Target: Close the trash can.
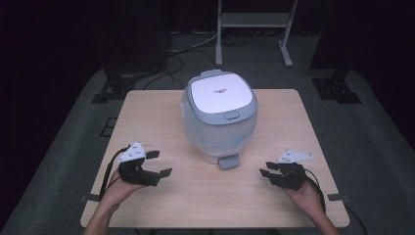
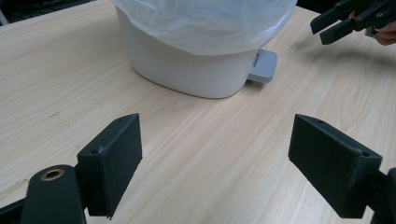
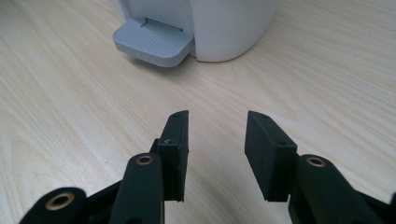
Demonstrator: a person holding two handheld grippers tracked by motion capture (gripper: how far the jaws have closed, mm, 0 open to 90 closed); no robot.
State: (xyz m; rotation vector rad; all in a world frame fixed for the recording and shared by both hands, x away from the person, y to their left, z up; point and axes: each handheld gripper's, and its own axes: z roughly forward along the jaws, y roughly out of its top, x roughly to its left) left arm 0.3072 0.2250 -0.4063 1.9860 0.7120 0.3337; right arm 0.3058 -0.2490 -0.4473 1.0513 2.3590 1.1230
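A small white pedal bin [image 1: 220, 115] with a grey-rimmed white lid stands mid-table, its lid down and a clear plastic liner [image 2: 205, 23] hanging over its body. Its grey foot pedal [image 1: 228, 161] sticks out toward me, also seen as the pedal [image 3: 153, 42] and the pedal [image 2: 263, 65]. My left gripper [image 1: 159, 163] rests low at the front left, open wide, nothing between its jaws. My right gripper [image 1: 266, 169] sits at the front right, open by a narrower gap, empty, pointed at the pedal. From the left gripper view the right gripper [image 2: 343, 21] shows at the top right.
The wooden table [image 1: 147, 112] has bare surface on both sides of the bin. Beyond its far edge are a metal frame stand [image 1: 254, 29], cables on the grey floor and dark stands at left and right.
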